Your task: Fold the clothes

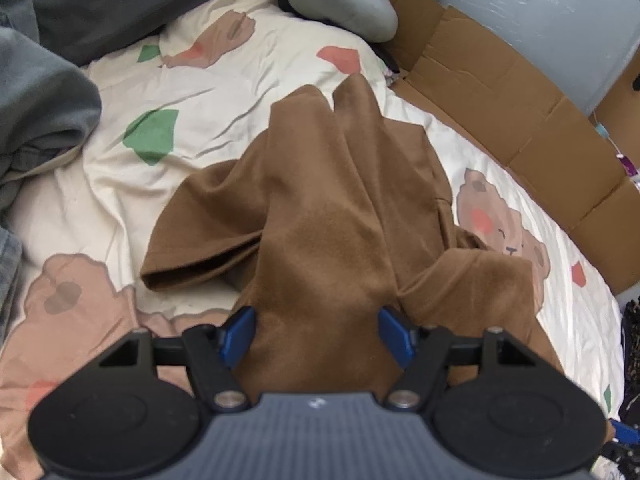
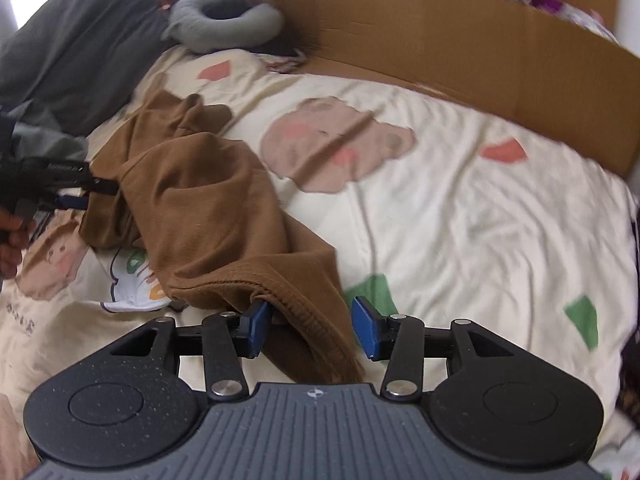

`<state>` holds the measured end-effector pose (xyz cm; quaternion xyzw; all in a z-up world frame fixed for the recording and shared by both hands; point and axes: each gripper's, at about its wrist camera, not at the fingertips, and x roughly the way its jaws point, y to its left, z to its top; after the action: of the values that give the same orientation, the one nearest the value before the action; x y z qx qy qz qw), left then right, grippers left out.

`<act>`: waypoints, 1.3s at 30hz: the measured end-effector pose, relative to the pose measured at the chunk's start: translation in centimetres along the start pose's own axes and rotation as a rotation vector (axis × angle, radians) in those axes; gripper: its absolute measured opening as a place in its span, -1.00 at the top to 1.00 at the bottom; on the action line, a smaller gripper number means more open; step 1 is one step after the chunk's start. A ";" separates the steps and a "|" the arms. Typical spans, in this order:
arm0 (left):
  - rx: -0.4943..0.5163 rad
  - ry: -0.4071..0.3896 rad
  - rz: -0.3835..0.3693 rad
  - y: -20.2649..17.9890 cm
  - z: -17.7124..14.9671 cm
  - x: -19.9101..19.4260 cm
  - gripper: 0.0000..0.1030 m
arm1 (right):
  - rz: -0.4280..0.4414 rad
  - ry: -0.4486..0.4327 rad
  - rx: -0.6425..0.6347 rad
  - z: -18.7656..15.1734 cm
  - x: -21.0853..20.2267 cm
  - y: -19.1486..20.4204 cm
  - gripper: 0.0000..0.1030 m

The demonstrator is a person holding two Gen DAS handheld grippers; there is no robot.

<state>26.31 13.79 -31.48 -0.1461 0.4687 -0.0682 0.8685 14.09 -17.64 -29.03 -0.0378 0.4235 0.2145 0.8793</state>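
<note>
A brown garment (image 1: 320, 200) lies crumpled on a cream bedsheet with bear prints (image 1: 192, 92). My left gripper (image 1: 318, 334) hangs over its near end, jaws wide apart; the cloth fills the gap between the blue pads (image 1: 240, 332), and I see no squeeze. The right wrist view shows the brown garment (image 2: 192, 200) running from far left to my right gripper (image 2: 312, 328). That gripper is open: the ribbed hem drapes against its left pad (image 2: 258, 326) and stands clear of the right one. The left gripper (image 2: 86, 194) shows at the garment's far end, a hand behind it.
A flattened cardboard sheet (image 1: 520, 120) lines the bed's far side. A grey U-shaped pillow (image 2: 224, 20) and dark grey bedding (image 2: 72, 48) lie at the head end. A white printed garment (image 2: 132, 284) peeks from under the brown one. Grey folded cloth (image 1: 40, 100) sits at the left.
</note>
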 end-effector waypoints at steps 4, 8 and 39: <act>-0.021 0.006 -0.015 0.2 0.1 0.3 -0.16 | 0.033 -0.013 -0.049 0.7 1.1 0.7 -0.05; -0.006 0.010 -0.035 0.2 0.0 0.1 0.78 | 0.066 -0.046 0.006 1.9 1.2 -0.4 0.95; -0.020 0.164 0.092 7.2 -3.6 -8.9 0.95 | -0.091 -0.133 0.363 11.0 5.7 -13.0 0.97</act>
<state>18.27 22.24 -28.57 -0.1271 0.5451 -0.0351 0.8280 30.54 -24.76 -27.83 0.1165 0.3939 0.0968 0.9066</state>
